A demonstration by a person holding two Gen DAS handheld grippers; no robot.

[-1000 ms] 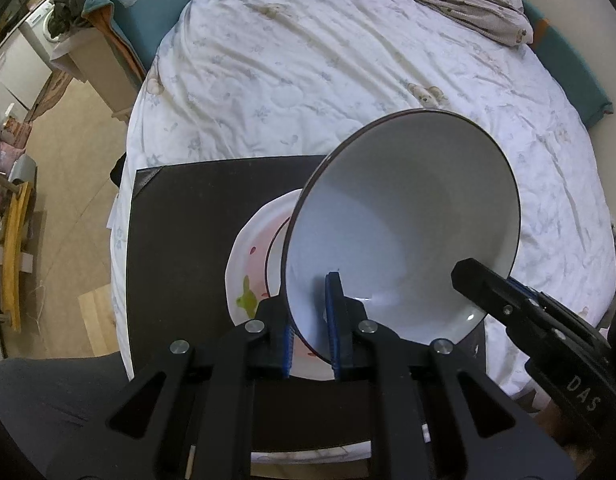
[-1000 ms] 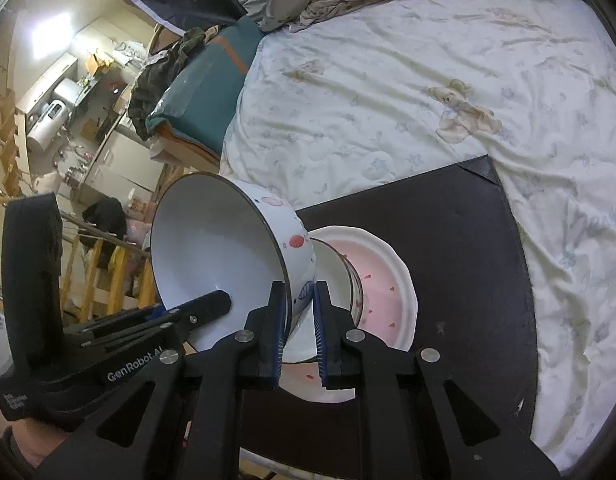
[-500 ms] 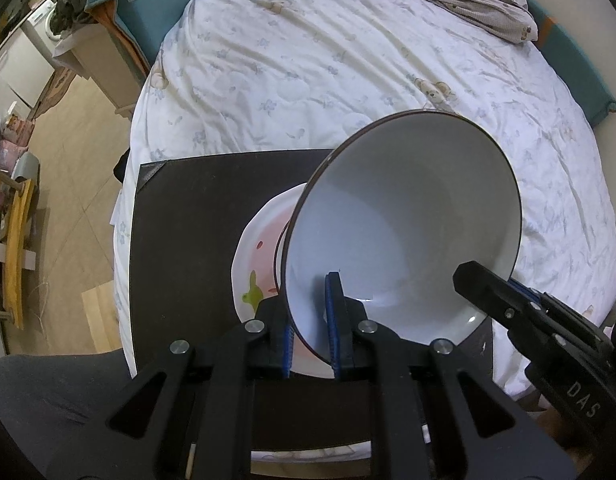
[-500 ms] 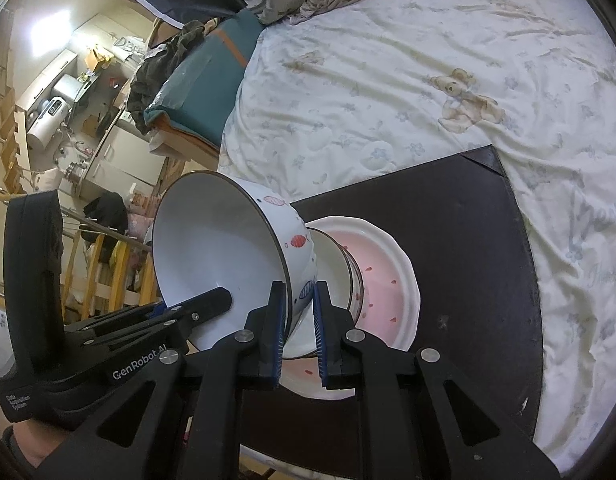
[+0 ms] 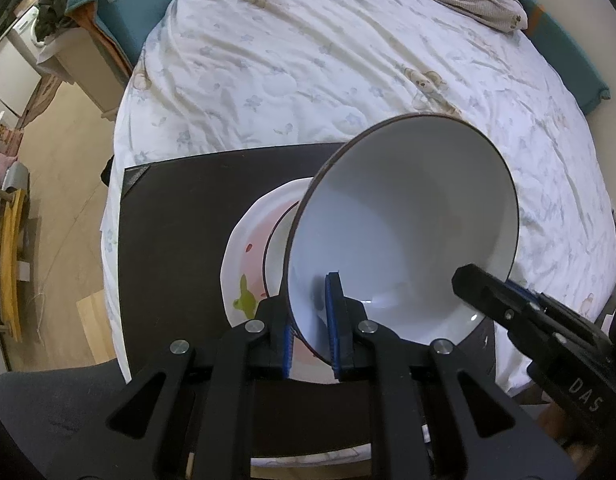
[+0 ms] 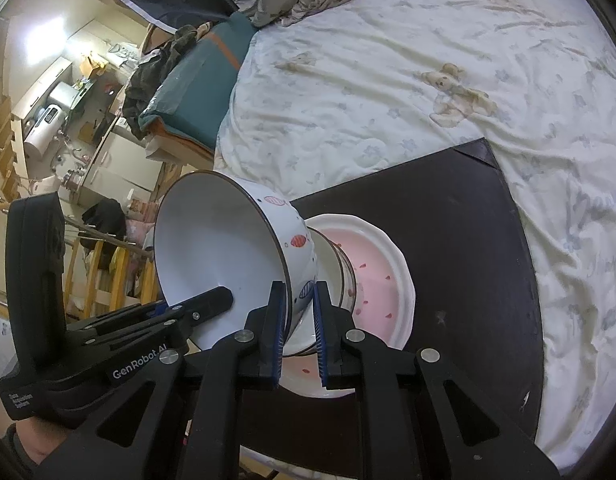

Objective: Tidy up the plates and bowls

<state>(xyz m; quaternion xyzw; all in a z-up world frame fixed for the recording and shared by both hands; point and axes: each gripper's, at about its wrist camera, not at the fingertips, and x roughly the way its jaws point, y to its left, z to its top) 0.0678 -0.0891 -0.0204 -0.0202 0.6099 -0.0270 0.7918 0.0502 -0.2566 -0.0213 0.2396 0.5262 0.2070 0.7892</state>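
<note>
Left gripper (image 5: 311, 334) closed on the rim of the big white bowl (image 5: 404, 240), one blue pad inside, the other on the outer wall. Right gripper (image 6: 299, 330) clamped across the same bowl lower down, near its foot, pads pressing the patterned outside wall. Bowl tipped steeply on its side between the two, mouth turned toward the left gripper, held just above the stack on the dark board (image 6: 448, 220).

Under the bowl: a smaller bowl (image 6: 332, 276) sitting upright in the middle of the pink-centred plate (image 6: 382, 276), the plate itself lying flat near the middle of the board. Foot of the tilted bowl right beside the small bowl's rim — touching or not, cannot tell. Around the board, the white printed bedsheet (image 5: 328, 60).

Step in hand, by the look of it: nesting the big bowl onto the stack. Next move likely calls for levelling it — rim brought round to face upward, foot centred over the small bowl — then lowering gently and loosening both grips only once seated. Larger bowl over a smaller one, so a wobbly seat seems possible.
</note>
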